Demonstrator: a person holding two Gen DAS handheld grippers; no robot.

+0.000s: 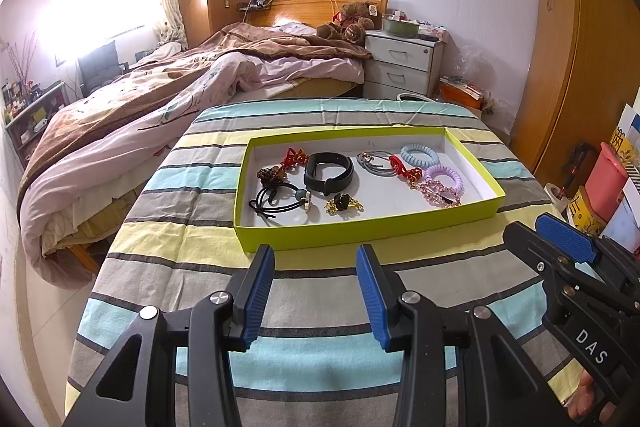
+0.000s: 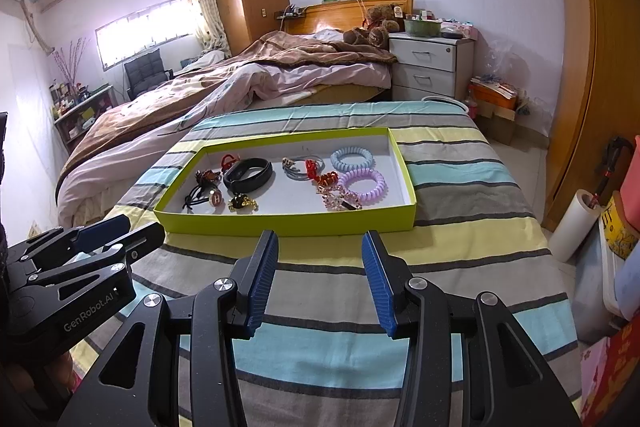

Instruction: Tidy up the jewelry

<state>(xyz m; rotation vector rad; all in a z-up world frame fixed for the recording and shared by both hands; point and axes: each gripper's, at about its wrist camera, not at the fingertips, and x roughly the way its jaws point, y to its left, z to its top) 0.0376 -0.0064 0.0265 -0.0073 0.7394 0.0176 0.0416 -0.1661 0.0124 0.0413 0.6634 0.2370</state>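
A lime-green tray (image 1: pixel 360 231) (image 2: pixel 288 223) lies on the striped cloth. Inside are a black wristband (image 1: pixel 329 173) (image 2: pixel 248 174), black hair ties (image 1: pixel 276 201) (image 2: pixel 200 197), a gold-and-black brooch (image 1: pixel 342 203) (image 2: pixel 242 203), grey cords (image 1: pixel 372 163), red knot ornaments (image 1: pixel 404 169) (image 2: pixel 320 175), a blue coil band (image 1: pixel 419 155) (image 2: pixel 352 158), a purple coil band (image 1: pixel 444 177) (image 2: pixel 362 185) and a pink bead bracelet (image 1: pixel 438 193) (image 2: pixel 340 201). My left gripper (image 1: pixel 315 255) is open and empty, just short of the tray's near wall. My right gripper (image 2: pixel 320 241) is open and empty, also near it.
The striped cloth (image 1: pixel 320 307) covers a table. A bed (image 1: pixel 180 87) stands behind at left, a white nightstand (image 1: pixel 404 65) behind the table, a wooden wardrobe (image 1: pixel 580 67) at right. Boxes and a paper roll (image 2: pixel 576 223) crowd the right edge.
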